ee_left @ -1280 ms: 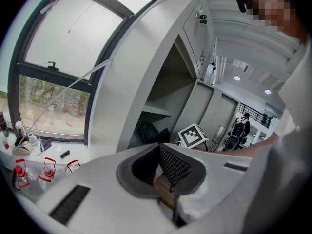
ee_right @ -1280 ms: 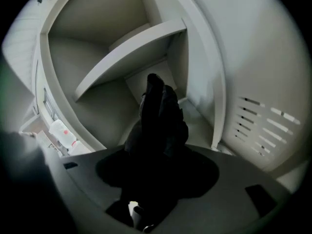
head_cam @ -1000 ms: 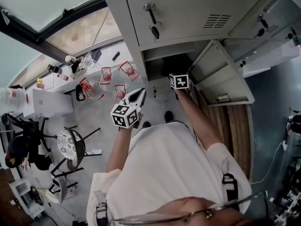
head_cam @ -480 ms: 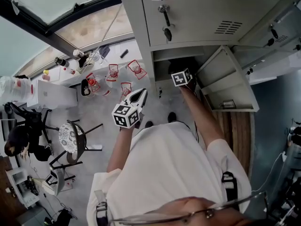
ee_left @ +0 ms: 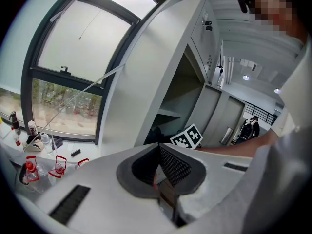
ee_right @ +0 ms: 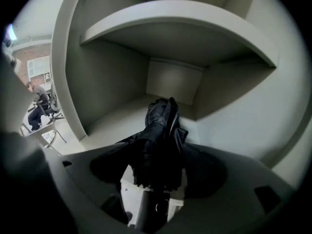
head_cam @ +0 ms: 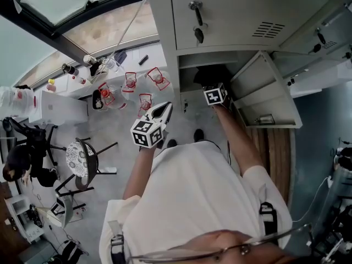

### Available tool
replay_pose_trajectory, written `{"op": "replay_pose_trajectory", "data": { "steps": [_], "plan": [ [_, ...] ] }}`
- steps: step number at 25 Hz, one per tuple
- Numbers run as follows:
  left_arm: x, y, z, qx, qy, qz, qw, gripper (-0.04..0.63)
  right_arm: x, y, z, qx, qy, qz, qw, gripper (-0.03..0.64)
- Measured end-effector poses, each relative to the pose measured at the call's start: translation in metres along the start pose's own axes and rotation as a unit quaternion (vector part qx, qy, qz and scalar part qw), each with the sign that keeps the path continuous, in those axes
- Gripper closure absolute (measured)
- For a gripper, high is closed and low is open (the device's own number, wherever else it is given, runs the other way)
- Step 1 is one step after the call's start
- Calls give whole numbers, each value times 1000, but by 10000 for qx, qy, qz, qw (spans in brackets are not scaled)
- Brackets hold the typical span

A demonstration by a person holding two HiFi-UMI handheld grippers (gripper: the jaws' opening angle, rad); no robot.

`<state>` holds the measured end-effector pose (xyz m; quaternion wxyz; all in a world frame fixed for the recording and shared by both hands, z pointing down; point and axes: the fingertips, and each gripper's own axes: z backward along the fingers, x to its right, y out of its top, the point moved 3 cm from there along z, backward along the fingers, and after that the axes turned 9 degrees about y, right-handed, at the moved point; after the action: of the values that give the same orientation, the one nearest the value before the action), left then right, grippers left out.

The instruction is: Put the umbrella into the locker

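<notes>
Since a second ago the right tool (head_cam: 214, 94) has rolled about its own line in the mouth of the locker (head_cam: 165, 48), and its jaws have just been opening. The left tool (head_cam: 160, 113) has kept its place, at about 8 o'clock from the right one in the head view.

Right tool: the jaws now stand wide apart, with the umbrella (ee_right: 160, 130) lying between them. The pads do not appear to press on it, so I judge it released. Left tool: the jaws are together, with nothing between them.

The umbrella lies on the floor of the open compartment, under the shelf (ee_right: 180, 18). In the right gripper view it runs from its stem end (ee_right: 146, 213) at 6 o'clock toward the back wall at 12 o'clock. The open door (head_cam: 264, 87) hangs at 3 o'clock from the right tool in the head view.

Handling, as a judgement: the umbrella looks folded and light, with loose, soft black cloth bunched over a stiff core. The cloth is probably slick and could slide under the pads or snag on them. The firm stem end, or the tight middle of the bundle, would give the surest hold.

Count:
- one umbrella
- two tools
- one open compartment with one shelf above it
- one open door
</notes>
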<state>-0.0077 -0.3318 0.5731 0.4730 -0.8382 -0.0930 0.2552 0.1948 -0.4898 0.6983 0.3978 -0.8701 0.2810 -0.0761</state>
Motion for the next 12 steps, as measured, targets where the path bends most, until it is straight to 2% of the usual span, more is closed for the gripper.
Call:
{"op": "replay_pose_trajectory", "data": {
  "steps": [6,12],
  "plan": [
    [11,-3,-8,-86,-202,-83,9997,591,-10,-3,43,354,-100,256,9990,265],
    [24,-9,-13,-215,-414,-150,9988,591,-8,-31,68,400,-154,-165,9989,285]
  ]
}}
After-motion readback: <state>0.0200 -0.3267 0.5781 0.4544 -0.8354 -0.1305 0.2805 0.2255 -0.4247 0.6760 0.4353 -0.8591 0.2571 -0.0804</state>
